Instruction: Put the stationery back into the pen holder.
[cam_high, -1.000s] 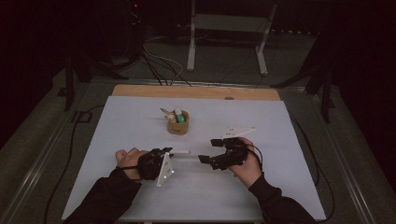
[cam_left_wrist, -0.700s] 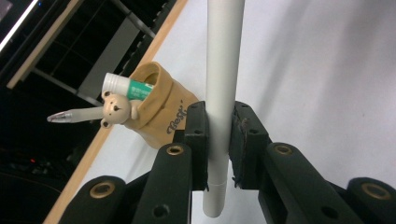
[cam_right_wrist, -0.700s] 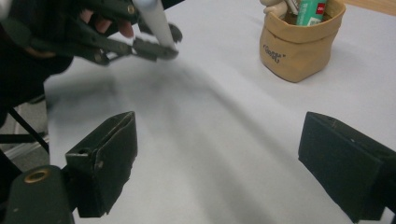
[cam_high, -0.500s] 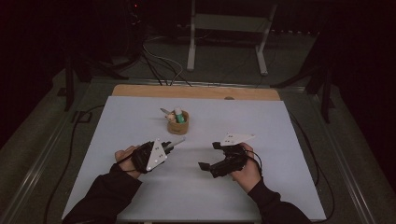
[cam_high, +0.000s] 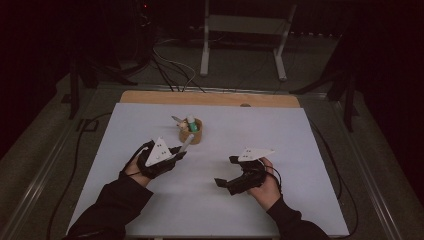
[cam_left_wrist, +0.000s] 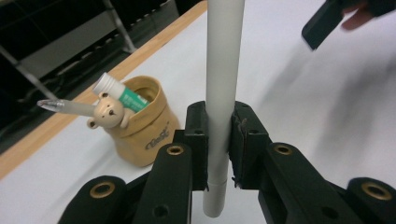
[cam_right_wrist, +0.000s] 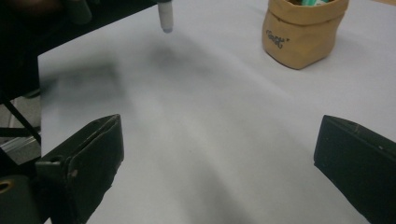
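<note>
My left gripper (cam_high: 174, 153) is shut on a pale grey pen (cam_high: 186, 143), held above the white table with its free end toward the small tan pot (cam_high: 192, 134). In the left gripper view the pen (cam_left_wrist: 223, 84) stands upright between the pads of that gripper (cam_left_wrist: 218, 140). The pot (cam_left_wrist: 142, 128) lies beyond, holding a bear-topped pen (cam_left_wrist: 105, 114) and a green-and-white tube (cam_left_wrist: 119, 93). My right gripper (cam_high: 226, 171) is at the right, open. Its jaws have just been opening and nothing is between them (cam_right_wrist: 215, 140).
A white sheet (cam_high: 300, 150) covers the table, with a wooden strip (cam_high: 210, 97) along its far edge. Cables and a metal stand's legs (cam_high: 280, 65) lie on the floor beyond. The pot (cam_right_wrist: 301, 32) and the pen's end (cam_right_wrist: 164, 16) show ahead of the right gripper.
The grippers were close together at the pen. The right one has spread its jaws and drawn back to the right; the left one has lifted the pen toward the pot.
</note>
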